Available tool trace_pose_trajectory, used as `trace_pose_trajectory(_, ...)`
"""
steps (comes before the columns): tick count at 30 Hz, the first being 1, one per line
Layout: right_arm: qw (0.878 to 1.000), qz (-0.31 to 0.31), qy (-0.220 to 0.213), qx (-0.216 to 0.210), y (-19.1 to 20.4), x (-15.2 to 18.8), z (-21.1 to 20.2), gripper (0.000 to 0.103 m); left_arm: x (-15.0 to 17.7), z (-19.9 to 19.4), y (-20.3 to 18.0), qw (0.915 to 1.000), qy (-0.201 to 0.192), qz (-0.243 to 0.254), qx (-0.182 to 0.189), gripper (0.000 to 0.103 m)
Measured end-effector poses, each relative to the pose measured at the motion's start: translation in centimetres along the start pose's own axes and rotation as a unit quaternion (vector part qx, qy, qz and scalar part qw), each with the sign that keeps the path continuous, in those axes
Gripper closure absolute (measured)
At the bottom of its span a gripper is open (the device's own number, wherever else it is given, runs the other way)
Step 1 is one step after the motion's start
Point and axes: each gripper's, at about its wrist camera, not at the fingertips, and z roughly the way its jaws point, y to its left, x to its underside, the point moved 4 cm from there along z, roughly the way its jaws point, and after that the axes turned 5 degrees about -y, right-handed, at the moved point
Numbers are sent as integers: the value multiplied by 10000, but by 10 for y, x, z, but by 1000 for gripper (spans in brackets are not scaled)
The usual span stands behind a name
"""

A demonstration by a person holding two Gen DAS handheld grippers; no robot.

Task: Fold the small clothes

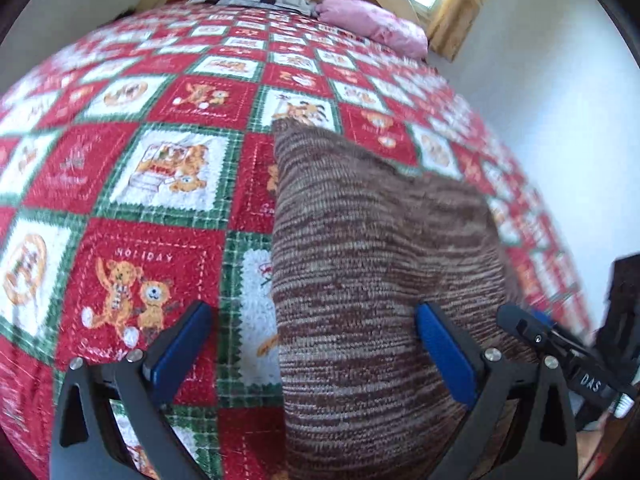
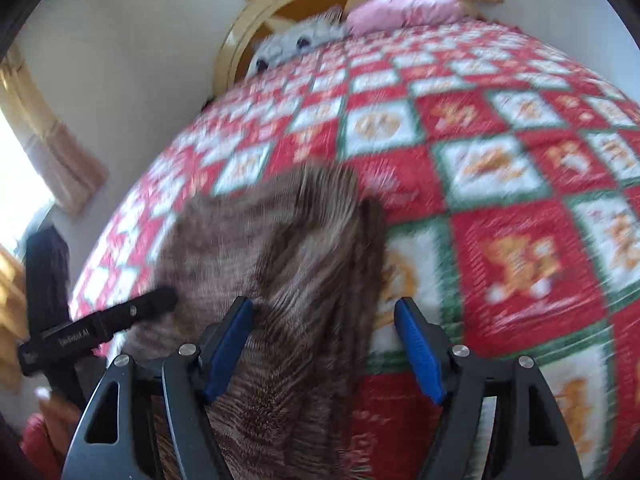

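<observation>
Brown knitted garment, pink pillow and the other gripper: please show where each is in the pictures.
Brown knitted garment (image 1: 380, 248): left wrist view, middle of the striped cloth.
Pink pillow (image 1: 372, 20): left wrist view, middle of its top side.
Left gripper (image 2: 160, 300): right wrist view, black tip on the garment.

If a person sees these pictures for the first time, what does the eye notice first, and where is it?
First comes the red, green and white holiday quilt with teddy bear squares, which covers the whole bed. On it, near both cameras, lies a brown striped knit garment, between the open blue-padded fingers of the left gripper and the right gripper. At the far headboard lies a pink pillow.
</observation>
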Motion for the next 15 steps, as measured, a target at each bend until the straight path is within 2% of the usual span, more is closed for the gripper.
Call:
trace_pose_trajectory(3,9997,-212,-17,85,7,3,3,30,2,2,-6,9992,-54,242,-312,0)
trace_pose_trajectory(9,9998,-164,-92,-25,3,8,3,34,3,2,-9,9988,-110,307,-353,1)
trace_pose_trajectory(13,9997,-193,-113,-26,3,8,3,34,3,1,-16,9982,-192,520,-221,16)
trace_pose_trajectory(15,9998,-156,-112,-57,2,8,4,34,3,1,-19,9979,-211,579,-206,19)
